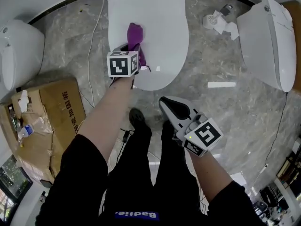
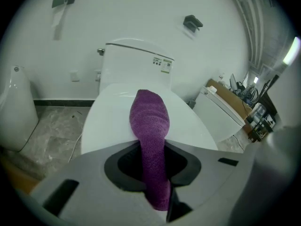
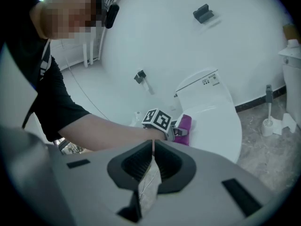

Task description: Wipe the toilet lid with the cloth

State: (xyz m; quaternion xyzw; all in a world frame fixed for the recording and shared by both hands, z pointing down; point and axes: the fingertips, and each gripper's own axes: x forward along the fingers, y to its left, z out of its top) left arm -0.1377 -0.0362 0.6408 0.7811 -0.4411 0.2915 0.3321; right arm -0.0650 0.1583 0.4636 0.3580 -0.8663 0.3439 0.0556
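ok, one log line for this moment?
left gripper: shut on purple cloth | purple cloth: on toilet lid | right gripper: shut, empty, off lid

Taking the head view as a clock face, the toilet lid (image 1: 157,13) lies at twelve o'clock ahead of the person, with its tank (image 2: 136,62) behind it against the wall (image 2: 141,13). The cloth (image 1: 135,34) lies lengthwise on the lid, left of its middle. Its near end sits inside the left gripper (image 1: 133,51) at the lid's front edge. The right gripper (image 1: 164,102) is nearer the person, off the lid and over the floor (image 1: 221,107). A cardboard box (image 1: 56,112) sits at nine o'clock, a second toilet (image 1: 268,41) at two and another fixture (image 1: 14,51) at ten. What looks like crumpled paper (image 1: 218,22) lies on the floor at one o'clock, between the two toilets.
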